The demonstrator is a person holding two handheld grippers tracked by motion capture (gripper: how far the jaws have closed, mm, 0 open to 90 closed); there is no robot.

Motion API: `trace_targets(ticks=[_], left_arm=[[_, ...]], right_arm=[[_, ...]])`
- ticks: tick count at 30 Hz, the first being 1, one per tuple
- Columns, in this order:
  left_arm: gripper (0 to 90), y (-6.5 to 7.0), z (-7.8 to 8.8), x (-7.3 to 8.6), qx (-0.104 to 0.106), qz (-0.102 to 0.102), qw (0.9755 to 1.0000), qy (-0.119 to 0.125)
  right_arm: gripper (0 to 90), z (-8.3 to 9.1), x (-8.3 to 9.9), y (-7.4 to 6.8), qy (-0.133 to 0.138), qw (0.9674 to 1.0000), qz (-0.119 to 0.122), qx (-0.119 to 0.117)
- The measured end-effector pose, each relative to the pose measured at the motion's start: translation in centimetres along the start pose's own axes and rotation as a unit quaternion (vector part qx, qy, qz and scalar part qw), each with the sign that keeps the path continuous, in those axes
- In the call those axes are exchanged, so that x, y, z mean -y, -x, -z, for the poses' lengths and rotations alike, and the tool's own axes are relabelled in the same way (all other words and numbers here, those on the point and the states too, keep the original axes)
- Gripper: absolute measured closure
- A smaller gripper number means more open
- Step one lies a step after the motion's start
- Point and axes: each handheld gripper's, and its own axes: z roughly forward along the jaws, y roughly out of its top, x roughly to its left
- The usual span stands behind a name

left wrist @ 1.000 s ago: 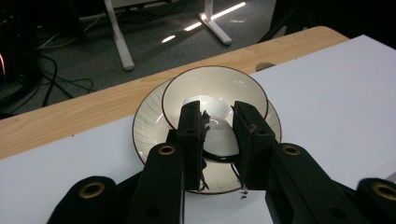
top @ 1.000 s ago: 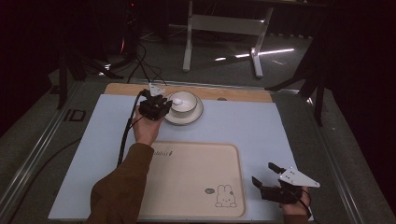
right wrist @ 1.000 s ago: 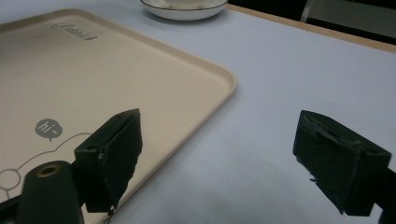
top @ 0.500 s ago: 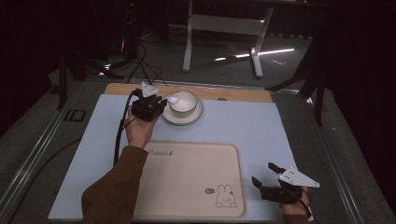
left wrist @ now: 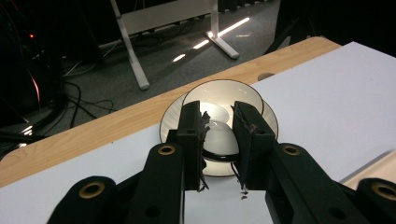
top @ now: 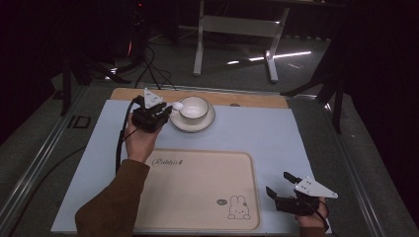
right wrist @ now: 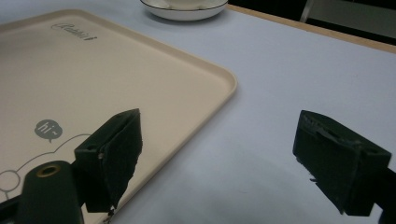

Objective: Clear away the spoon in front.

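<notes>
Two grippers in use, one per hand. Far left: black cable (top: 120, 143) trailing from left gripper (top: 165, 109) down along brown sleeve (top: 111, 205). Left gripper held at far edge of pale blue mat (top: 257, 133), jaws pinching a small white spoon (top: 176, 105) w/ its rounded end toward the bowl (top: 193, 108). Same in left gripper view: jaws nearly closed, white spoon (left wrist: 218, 135) clamped between them, bowl (left wrist: 224, 95) and saucer (left wrist: 170, 122) directly ahead. Bowl white w/ dark rim, seated on matching saucer (top: 192, 123) near mat's far edge, just inside wooden table edge (top: 247, 98). Spoon just left of bowl rim; contact w/ bowl cannot be told.

Centre: beige tray (top: 197, 190) on near half of mat, script lettering at far-left corner, rabbit print (top: 238, 207) at near-right corner. Tray surface bare.

Right: right gripper (top: 282, 188) low at near-right corner of mat, just beside tray's right edge, grey three-cornered plate (top: 315, 187) on top. Right gripper view: jaws spread wide apart, nothing between them; tray (right wrist: 116, 74) under left jaw, mat (right wrist: 299, 79) under right jaw, saucer (right wrist: 187, 11) at top.
</notes>
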Motion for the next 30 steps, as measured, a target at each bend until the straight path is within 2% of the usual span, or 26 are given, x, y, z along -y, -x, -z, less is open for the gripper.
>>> trace_targets(ticks=[15, 30], left_arm=[[74.0, -0.6, 2.6, 1.0, -0.006, 0.002, 0.9999, 0.009], [74.0, -1.3, 5.0, 3.4, -0.014, 0.019, 0.9995, 0.020]], right_arm=[[15.3, 0.0, 0.0, 0.0, 0.000, 1.0000, 0.001, 0.000], [15.3, 0.0, 0.0, -0.1, 0.000, 1.0000, 0.003, 0.001]])
